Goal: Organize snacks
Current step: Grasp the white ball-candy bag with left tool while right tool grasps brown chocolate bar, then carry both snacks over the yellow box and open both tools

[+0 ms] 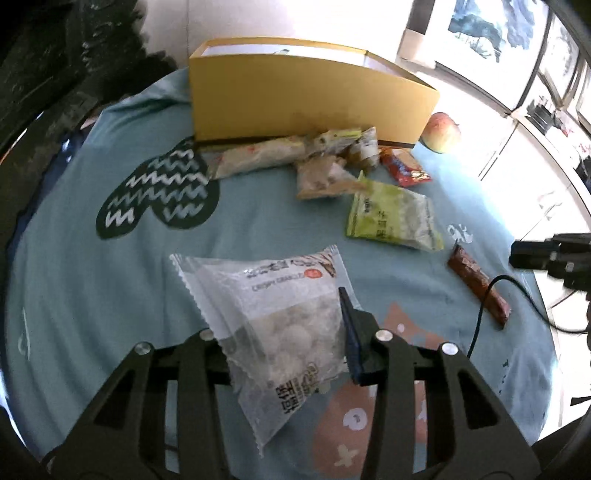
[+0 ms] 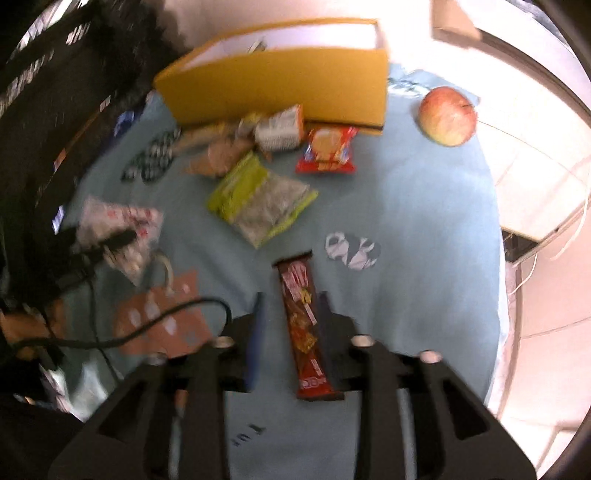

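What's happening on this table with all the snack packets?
A person is sorting snacks with two handheld grippers. The left gripper holds a clear packet of white puffs. The right gripper straddles a brown chocolate bar lying on the blue cloth, jaws open. More packets lie before the yellow box.

Place: a home, likely a living or dining room.
Table: a round table under a pale blue cartoon-print cloth (a household pattern).
On the cloth: an apple just right of a yellow box, snack packets in front of it.
Behind the box: framed pictures on a bright wall.
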`<state>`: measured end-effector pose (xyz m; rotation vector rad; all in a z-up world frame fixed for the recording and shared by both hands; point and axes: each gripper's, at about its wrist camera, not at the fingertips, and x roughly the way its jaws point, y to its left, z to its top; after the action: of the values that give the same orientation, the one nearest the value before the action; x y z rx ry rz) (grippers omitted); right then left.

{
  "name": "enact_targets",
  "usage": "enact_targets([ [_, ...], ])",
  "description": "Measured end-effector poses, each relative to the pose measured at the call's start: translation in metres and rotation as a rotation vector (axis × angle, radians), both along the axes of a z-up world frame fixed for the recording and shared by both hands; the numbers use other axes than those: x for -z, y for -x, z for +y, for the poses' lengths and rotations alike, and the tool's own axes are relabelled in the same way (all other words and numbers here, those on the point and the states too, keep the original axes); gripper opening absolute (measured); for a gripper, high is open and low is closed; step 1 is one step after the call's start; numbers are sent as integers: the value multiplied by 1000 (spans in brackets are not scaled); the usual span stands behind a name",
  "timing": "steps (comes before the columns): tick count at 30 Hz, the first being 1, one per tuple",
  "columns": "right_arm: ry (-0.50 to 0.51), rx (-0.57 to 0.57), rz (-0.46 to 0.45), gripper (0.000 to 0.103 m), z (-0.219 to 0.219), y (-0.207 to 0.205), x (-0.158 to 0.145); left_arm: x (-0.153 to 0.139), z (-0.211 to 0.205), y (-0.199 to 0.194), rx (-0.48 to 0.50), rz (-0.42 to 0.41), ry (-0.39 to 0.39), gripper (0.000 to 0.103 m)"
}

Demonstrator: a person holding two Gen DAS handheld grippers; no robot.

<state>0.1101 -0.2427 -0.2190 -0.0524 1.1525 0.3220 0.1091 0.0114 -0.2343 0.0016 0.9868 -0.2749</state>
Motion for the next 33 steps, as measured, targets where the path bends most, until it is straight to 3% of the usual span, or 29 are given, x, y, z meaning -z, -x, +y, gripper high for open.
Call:
enact_targets([
  [1,29,-15,-3,57,1,1,6,3,0,1,-1,9,-1,42],
  [3,74,-42,0,58,6,2,23,7,1,3,-2,25,-1,42],
  [4,103,-40,84,60,7,-1,45,9,1,4,-3,35,-1,43],
  [5,109,-44,78,58,9,1,49,11,0,4,-3,45,-1,43],
  [6,132,-72,63,45,15,4,50,13,0,6,-2,58,-1,43],
  [7,129,-91,57,24,19,6,48,14,0,7,-2,62,1,43],
  [9,92,-89,61,23,20,9,42,13,0,9,0,59,8,43],
  [17,-82,13,-54,24,-6,5,-28,-40,8,4,-40,-68,114,43],
  [22,-174,53,-224,24,-20,-16,-101,-98,7,-19,-79,-201,182,43],
  [25,-187,40,-335,24,-22,-38,-146,-134,4,-41,-97,-278,214,43],
  [33,-173,79,-469,24,-24,-94,-193,-182,-6,-100,-176,-349,263,43],
])
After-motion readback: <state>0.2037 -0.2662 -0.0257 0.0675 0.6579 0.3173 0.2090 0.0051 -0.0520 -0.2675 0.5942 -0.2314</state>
